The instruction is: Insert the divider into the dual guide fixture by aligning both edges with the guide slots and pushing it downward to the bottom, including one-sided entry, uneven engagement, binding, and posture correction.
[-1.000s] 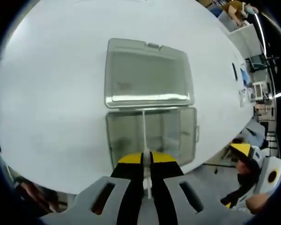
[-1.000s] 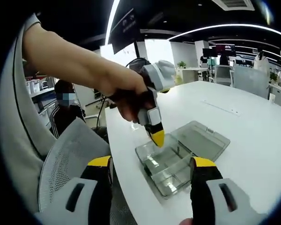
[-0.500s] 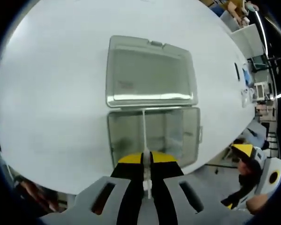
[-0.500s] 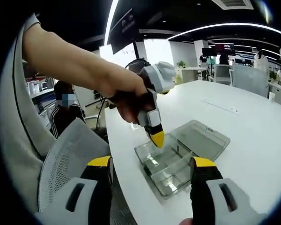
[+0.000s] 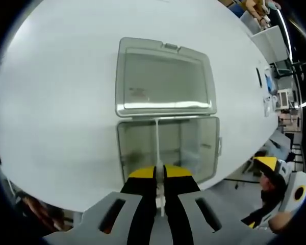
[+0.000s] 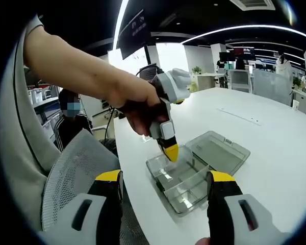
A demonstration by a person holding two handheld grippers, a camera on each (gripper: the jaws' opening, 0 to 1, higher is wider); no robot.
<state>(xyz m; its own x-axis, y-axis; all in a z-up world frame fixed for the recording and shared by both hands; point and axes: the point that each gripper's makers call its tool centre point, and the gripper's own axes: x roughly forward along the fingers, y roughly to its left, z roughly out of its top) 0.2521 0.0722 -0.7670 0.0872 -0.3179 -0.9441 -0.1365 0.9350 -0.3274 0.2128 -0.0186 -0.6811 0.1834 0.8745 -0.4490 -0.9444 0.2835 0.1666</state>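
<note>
A clear plastic box (image 5: 168, 145) lies on the white table (image 5: 56, 102) with its lid (image 5: 164, 79) folded flat behind it. My left gripper (image 5: 159, 173) is shut on a thin clear divider (image 5: 157, 138), held edge-on and reaching down into the box's tray near its middle. In the right gripper view the same left gripper (image 6: 171, 152) points down at the box (image 6: 186, 178), held by a person's hand (image 6: 137, 107). My right gripper (image 6: 163, 184) stands open near the table edge, apart from the box, with nothing between its fingers.
A mesh office chair (image 6: 71, 168) stands beside the table at the left of the right gripper view. Other desks and people sit far back in the room. The table edge (image 5: 229, 173) runs close to the box's near right corner.
The box has shifted slightly in the left gripper view as the camera moved. In the right gripper view the left gripper moved a little lower toward the box.
</note>
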